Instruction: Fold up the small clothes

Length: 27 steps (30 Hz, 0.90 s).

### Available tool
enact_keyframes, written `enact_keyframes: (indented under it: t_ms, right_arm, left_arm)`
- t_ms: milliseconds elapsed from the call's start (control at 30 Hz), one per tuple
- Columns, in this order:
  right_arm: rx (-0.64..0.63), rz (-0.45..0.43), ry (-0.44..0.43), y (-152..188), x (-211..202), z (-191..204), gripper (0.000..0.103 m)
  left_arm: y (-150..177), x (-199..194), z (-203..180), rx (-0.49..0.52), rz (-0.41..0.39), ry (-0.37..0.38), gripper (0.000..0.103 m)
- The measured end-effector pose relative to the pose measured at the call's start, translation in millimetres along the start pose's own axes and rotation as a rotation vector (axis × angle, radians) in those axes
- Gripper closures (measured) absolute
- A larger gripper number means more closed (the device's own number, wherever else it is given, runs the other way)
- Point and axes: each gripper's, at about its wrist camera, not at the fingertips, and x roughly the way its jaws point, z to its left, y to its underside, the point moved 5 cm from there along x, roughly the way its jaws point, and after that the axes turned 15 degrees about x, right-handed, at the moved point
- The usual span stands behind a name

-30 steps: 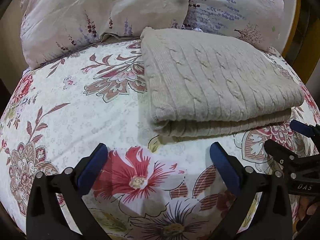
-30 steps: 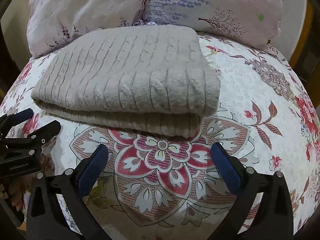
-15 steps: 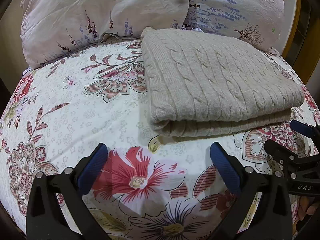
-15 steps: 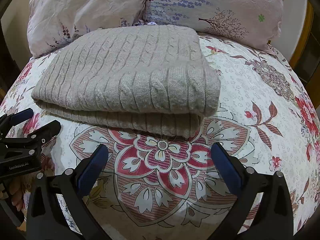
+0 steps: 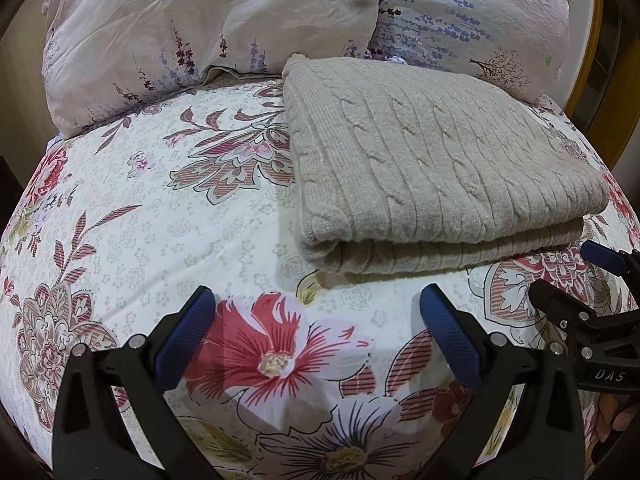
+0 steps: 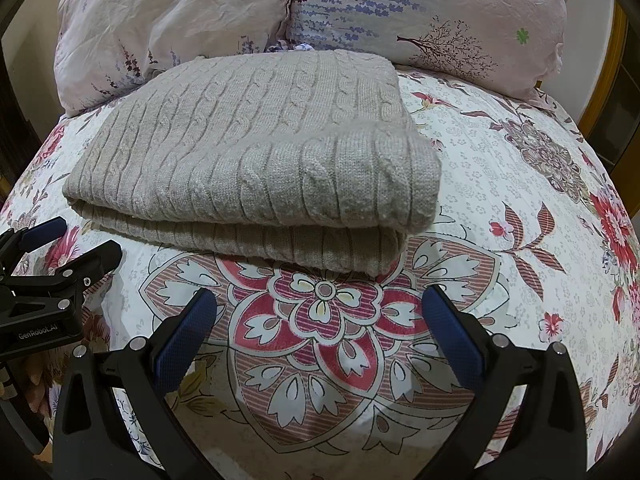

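A beige cable-knit sweater (image 5: 432, 168) lies folded in a neat rectangle on the floral bedspread; it also shows in the right wrist view (image 6: 260, 148). My left gripper (image 5: 316, 320) is open and empty, hovering over the bedspread just in front of the sweater's near left corner. My right gripper (image 6: 320, 320) is open and empty, in front of the sweater's near right corner. Each gripper shows at the edge of the other's view: the right gripper (image 5: 576, 276) and the left gripper (image 6: 68, 240). Neither touches the sweater.
The floral bedspread (image 5: 160, 220) covers the bed. Two pale floral pillows (image 5: 200, 28) (image 6: 432, 8) lie right behind the sweater. A yellow wooden frame (image 5: 588, 40) stands at the far right.
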Motion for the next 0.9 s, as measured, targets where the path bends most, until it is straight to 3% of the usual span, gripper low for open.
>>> enact_keyframes:
  t_ms: [900]
  right_arm:
    - [0.001, -0.001, 0.000, 0.2, 0.4, -0.3, 0.001]
  left_arm:
    - [0.6, -0.1, 0.5, -0.009, 0.000, -0.007, 0.002]
